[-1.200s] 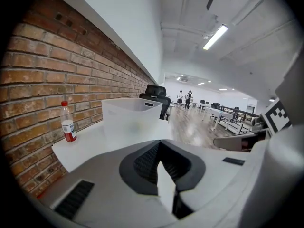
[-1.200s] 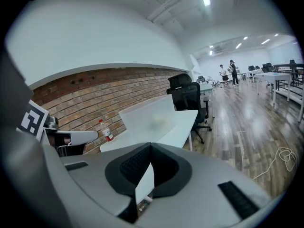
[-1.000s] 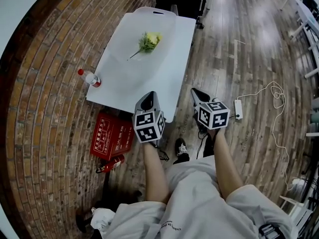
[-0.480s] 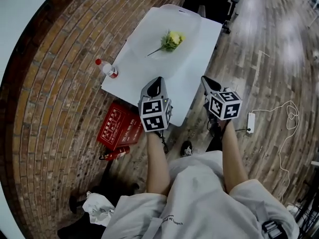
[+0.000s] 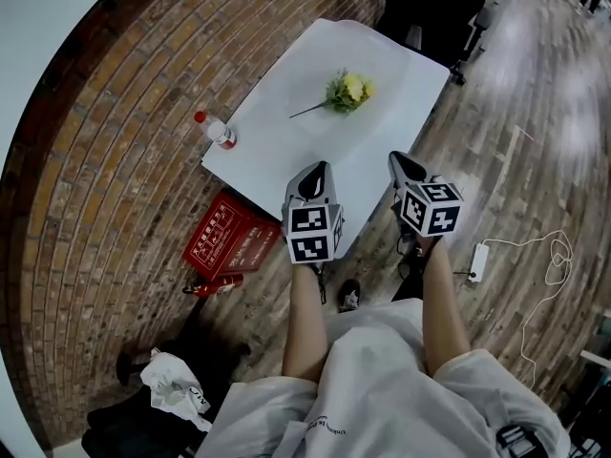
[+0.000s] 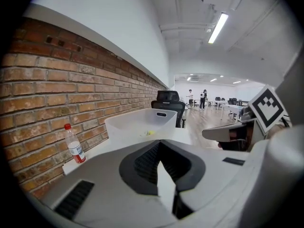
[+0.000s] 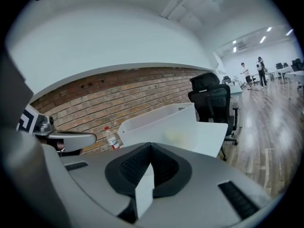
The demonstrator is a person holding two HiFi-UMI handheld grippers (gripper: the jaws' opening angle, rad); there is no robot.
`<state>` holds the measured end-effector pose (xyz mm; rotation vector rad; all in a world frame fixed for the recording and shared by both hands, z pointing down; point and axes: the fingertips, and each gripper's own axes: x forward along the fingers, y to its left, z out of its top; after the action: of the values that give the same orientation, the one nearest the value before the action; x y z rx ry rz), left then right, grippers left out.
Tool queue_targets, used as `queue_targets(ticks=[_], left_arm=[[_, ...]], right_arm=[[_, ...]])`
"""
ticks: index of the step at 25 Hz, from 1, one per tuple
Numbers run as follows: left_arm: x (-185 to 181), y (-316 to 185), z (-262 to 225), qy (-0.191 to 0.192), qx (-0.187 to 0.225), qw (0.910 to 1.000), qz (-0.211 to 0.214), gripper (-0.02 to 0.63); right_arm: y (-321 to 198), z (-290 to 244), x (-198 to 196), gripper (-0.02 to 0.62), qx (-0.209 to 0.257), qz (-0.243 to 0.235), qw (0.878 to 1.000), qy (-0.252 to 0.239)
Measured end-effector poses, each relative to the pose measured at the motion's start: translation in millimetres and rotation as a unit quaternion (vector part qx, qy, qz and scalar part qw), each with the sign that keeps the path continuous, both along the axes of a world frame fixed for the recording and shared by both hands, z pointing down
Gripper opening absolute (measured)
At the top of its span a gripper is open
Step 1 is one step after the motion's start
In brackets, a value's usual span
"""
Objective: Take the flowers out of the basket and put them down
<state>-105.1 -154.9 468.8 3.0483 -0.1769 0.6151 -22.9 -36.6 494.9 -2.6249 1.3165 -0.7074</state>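
Both grippers are in my view at the lower centre of the head view, near the table's point(image 5: 277, 160) near edge.

Left gripper point(image 5: 313, 174): jaws closed together, nothing between them.

Right gripper point(image 5: 405, 164): jaws likewise closed and empty.

The flowers point(image 5: 346, 91), yellow with a thin stem, lie at upper centre of the head view, well apart from both grippers. In the left gripper view they show faintly through the wall of the white basket point(image 6: 137, 122).

A water bottle point(image 5: 218, 131) with a red cap stands at the table's left edge. A red box point(image 5: 234, 246) lies on the floor below it.
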Motion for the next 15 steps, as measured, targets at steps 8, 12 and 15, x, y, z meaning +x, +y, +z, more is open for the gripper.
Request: queue_targets(ticks=[8, 12, 15], left_arm=[[25, -13, -6, 0.001, 0.019, 0.9997, -0.013, 0.025], [45, -22, -7, 0.002, 0.014, 0.9995, -0.03, 0.025], [57, -28, -4, -0.002, 0.01, 0.9987, -0.049, 0.025]], right_arm=[[-25, 2, 31, 0.008, 0.005, -0.021, 1.0, -0.016], [-35, -7, 54, 0.008, 0.003, -0.037, 0.999, -0.007], [-41, -18, 74, 0.008, 0.006, -0.047, 0.999, -0.003]])
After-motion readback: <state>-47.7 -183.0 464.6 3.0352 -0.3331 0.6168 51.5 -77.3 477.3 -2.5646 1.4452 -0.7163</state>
